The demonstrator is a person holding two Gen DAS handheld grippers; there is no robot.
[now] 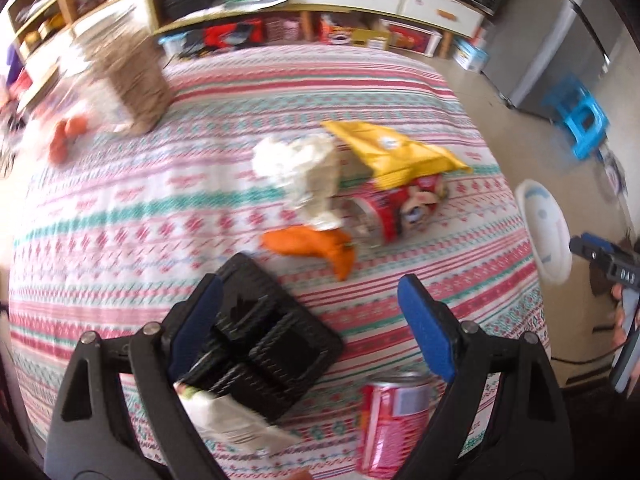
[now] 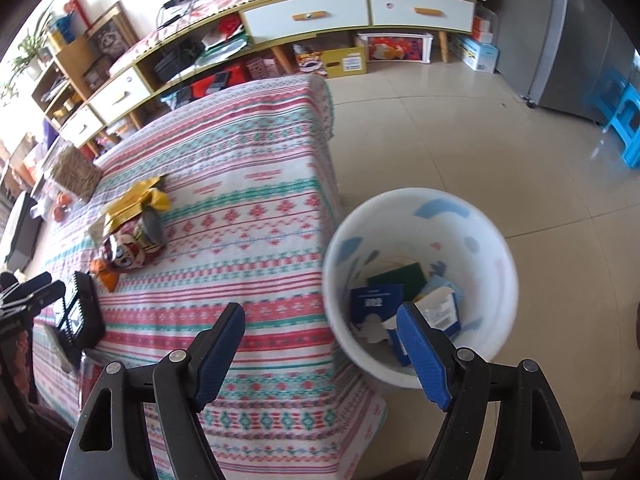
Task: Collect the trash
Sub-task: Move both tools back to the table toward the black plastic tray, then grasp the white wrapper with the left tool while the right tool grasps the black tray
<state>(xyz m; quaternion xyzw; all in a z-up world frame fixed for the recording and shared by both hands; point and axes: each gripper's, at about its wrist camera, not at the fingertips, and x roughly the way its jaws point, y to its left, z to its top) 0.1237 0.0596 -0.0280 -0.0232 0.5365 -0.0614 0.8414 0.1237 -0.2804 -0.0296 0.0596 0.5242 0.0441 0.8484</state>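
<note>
Black tray [image 1: 266, 336] sits under the left gripper [image 1: 312, 328], jaws spread, empty. Right gripper [image 2: 320, 356] gapes over the bin [image 2: 420, 208] (boxes inside). Best bet: straddle one tray wall squarely, then close.

Motion-blurred across the far table corner: brown container [image 1: 128, 76] and orange lumps [image 1: 66, 136], contents unreadable. Partly hidden behind the left gripper's finger [image 1: 192, 328]: black tray [image 1: 280, 344]. Cut by the bottom edge: red can [image 1: 390, 424], white wrapper [image 1: 232, 420]. Too small to read: printing on cartons in the white bin [image 2: 496, 240].
</note>
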